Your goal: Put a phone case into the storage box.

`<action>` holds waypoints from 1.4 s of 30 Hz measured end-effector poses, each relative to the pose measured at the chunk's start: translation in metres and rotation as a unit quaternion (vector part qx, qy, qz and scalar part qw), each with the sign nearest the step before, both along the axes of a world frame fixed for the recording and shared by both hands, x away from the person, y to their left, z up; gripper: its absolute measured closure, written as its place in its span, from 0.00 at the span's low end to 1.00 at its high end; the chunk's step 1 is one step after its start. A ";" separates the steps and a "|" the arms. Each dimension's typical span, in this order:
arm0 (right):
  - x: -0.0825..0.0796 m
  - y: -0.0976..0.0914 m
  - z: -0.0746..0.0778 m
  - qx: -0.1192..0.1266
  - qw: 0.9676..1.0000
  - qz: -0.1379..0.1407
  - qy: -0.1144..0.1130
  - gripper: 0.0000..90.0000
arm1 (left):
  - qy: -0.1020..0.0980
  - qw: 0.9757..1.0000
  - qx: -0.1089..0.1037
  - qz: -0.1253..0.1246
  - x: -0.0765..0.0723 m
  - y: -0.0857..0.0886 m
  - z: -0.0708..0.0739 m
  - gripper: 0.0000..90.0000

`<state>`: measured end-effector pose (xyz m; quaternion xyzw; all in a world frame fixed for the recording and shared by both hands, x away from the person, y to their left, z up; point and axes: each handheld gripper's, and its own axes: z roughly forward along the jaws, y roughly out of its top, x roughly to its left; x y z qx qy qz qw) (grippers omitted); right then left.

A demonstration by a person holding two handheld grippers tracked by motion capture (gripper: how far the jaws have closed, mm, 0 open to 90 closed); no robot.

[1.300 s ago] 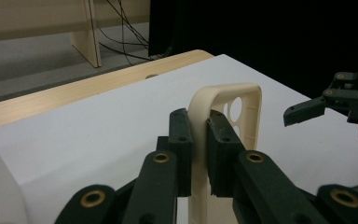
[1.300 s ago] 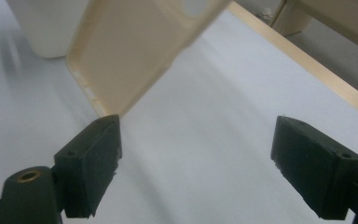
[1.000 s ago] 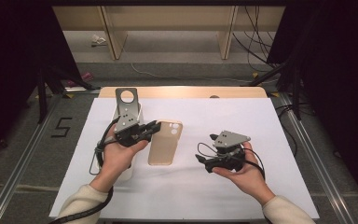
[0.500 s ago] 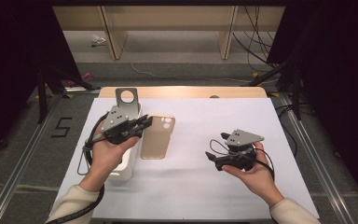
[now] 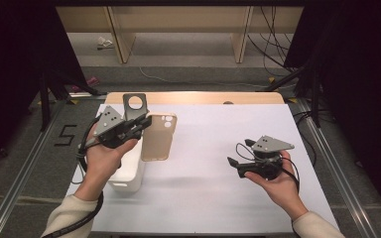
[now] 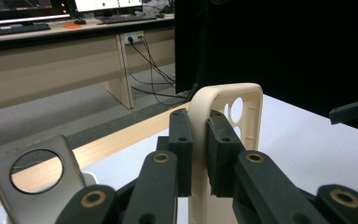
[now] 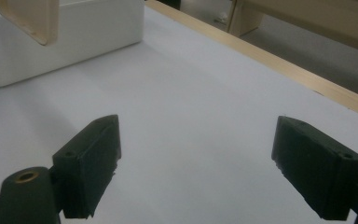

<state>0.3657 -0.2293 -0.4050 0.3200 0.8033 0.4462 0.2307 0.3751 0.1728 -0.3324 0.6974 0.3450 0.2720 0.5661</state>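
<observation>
I read the right tongs nearest me, resting in the upturned right hand with their jaws spread wide and nothing between them, low over the white-covered surface and pointing across it toward the left side. The beige, soft-looking phone case with round camera cut-outs lies well apart from them to the left, held clear of the surface with its long axis running away from me, camera end far. The left tongs are clamped on its left edge above the white rectangular plastic bin, so the left hand governs the coming move, with a grey metal plate with a round hole just beyond.
</observation>
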 end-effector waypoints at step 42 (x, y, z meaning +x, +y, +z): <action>-0.001 -0.008 0.000 0.024 1.000 -0.003 0.007 0.18 | -0.017 0.998 -0.013 0.062 0.007 0.058 0.013 0.91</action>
